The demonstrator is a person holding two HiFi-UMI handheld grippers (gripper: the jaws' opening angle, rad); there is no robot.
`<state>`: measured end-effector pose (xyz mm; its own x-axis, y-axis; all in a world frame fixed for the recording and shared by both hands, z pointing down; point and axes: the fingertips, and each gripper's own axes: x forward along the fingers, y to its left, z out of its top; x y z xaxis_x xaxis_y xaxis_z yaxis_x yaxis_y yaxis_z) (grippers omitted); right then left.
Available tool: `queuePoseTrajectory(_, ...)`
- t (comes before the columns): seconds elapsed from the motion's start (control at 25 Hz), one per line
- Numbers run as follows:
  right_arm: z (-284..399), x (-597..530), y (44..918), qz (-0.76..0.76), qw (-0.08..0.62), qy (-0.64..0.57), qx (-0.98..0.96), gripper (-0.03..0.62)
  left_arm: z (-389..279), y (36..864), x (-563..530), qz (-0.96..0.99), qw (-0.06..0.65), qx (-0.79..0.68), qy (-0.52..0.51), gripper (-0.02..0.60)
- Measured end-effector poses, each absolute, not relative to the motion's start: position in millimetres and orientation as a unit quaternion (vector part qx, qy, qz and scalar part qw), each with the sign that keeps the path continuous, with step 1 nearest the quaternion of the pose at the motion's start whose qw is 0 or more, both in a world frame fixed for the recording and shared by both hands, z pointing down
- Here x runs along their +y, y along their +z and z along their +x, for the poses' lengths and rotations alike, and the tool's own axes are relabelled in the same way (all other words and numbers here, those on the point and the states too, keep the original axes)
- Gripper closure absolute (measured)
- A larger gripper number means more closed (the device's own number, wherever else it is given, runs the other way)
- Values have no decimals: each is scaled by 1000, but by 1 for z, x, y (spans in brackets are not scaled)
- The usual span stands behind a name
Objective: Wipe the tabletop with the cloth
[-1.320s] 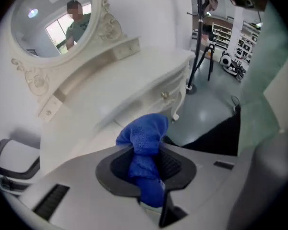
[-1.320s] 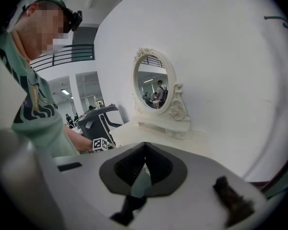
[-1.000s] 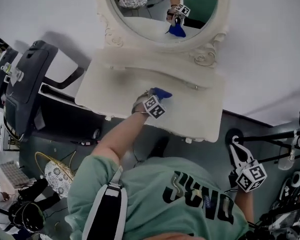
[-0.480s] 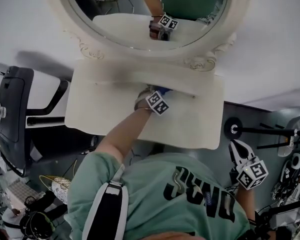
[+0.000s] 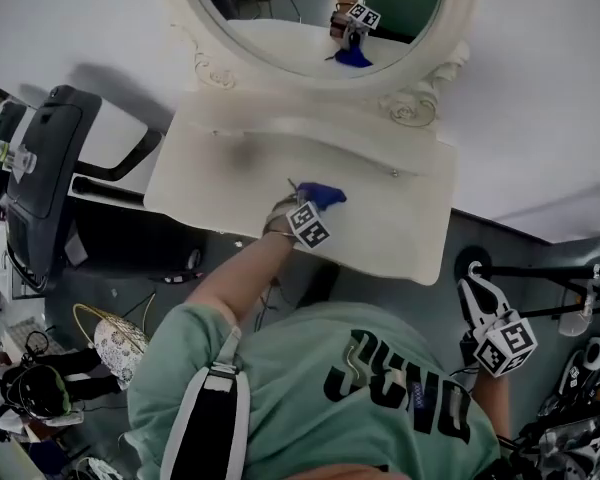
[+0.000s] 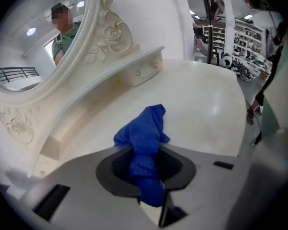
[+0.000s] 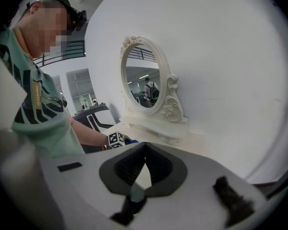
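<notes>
A blue cloth [image 5: 325, 194] lies bunched on the white tabletop [image 5: 400, 228] of a dressing table, near the middle of its front half. My left gripper [image 5: 310, 198] is shut on the cloth's near end. In the left gripper view the cloth [image 6: 148, 126] sticks out from between the jaws of the left gripper [image 6: 146, 153] and its free end rests on the tabletop [image 6: 206, 99]. My right gripper [image 5: 475, 298] hangs off the table's right side, down by the person's hip. In its own view the right gripper [image 7: 145, 147] is shut with nothing in it.
An oval mirror [image 5: 300, 18] in a carved white frame stands behind a raised shelf with small drawers [image 5: 310, 133]. A black chair [image 5: 50, 168] stands left of the table. A black stand [image 5: 540, 268] is at the right, and a patterned basket [image 5: 115, 348] sits on the floor.
The left gripper pushed the cloth back toward the shelf under the mirror, then drew it forward again to mid-table. The right gripper stayed at the person's side.
</notes>
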<state>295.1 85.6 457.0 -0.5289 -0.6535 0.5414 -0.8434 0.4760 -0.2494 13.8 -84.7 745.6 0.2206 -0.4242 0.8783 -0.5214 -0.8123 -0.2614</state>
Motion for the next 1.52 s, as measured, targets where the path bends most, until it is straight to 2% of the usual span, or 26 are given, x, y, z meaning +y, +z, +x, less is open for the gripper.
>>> queuePoseTrajectory(0.16,317,144,461,424,173,234,-858,582,3,743,18,764,67,-326,552,491)
queuePoseTrajectory(0.36,337,206,439,416,163,231,-864,582,-26,798,208,709,201,-237,633,486)
queuePoseTrajectory(0.44,353,215,440,425,153,233,-862,582,-27,801,229,707,201,-236,636,486)
queuePoseTrajectory(0.56,372,211,452,438,140,240,-855,582,0,764,162,742,162,-283,586,485)
queuePoseTrajectory(0.76,363,161,457,447,153,244,-847,582,52,697,-21,784,78,-342,512,485)
queuePoseTrajectory(0.96,357,88,456,476,168,257,-824,582,88,721,-146,784,39,-318,532,485)
queuePoseTrajectory(1.16,356,28,463,485,186,270,-811,582,106,747,-203,783,42,-305,540,483)
queuePoseTrajectory(1.52,337,-13,470,454,204,272,-823,582,115,749,-209,788,34,-304,534,488)
